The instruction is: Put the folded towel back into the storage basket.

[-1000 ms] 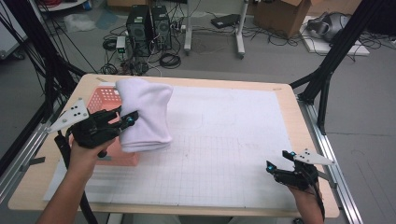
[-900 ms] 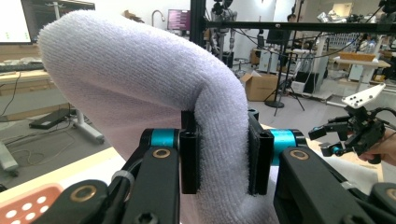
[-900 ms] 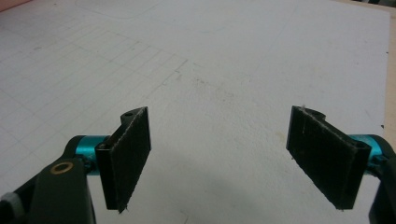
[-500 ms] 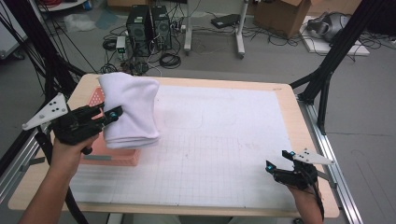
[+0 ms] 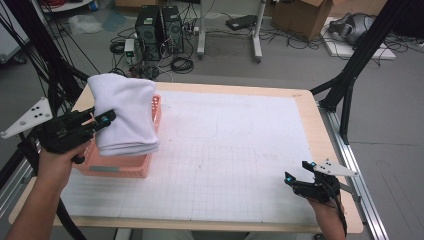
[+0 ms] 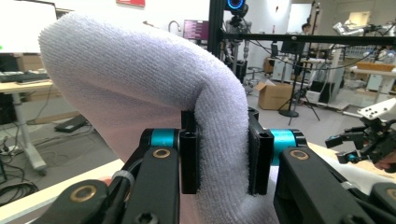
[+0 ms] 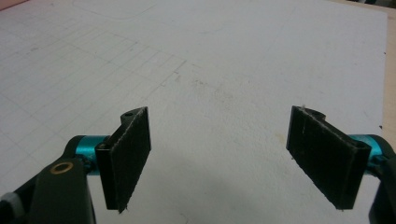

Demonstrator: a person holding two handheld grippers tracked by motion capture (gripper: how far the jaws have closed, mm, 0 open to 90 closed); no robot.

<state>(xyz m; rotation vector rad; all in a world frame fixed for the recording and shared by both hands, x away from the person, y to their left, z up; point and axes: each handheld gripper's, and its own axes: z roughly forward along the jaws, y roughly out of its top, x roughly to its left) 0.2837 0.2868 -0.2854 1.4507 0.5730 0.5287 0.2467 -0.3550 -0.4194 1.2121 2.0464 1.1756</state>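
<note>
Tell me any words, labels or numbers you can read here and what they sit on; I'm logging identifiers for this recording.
None can be read.
Grey label on the pink basket: blurred.
Red sign on the far wall behind the white towel: too small.
Monitor screen in the background: too small.
Cardboard box on the floor: no legible print.
White grid mat: only lines, no figures.

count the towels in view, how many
1. A folded white towel hangs clamped in the left gripper over the pink basket at the table's left edge. The towel covers much of the basket, so more could lie hidden inside.
</note>
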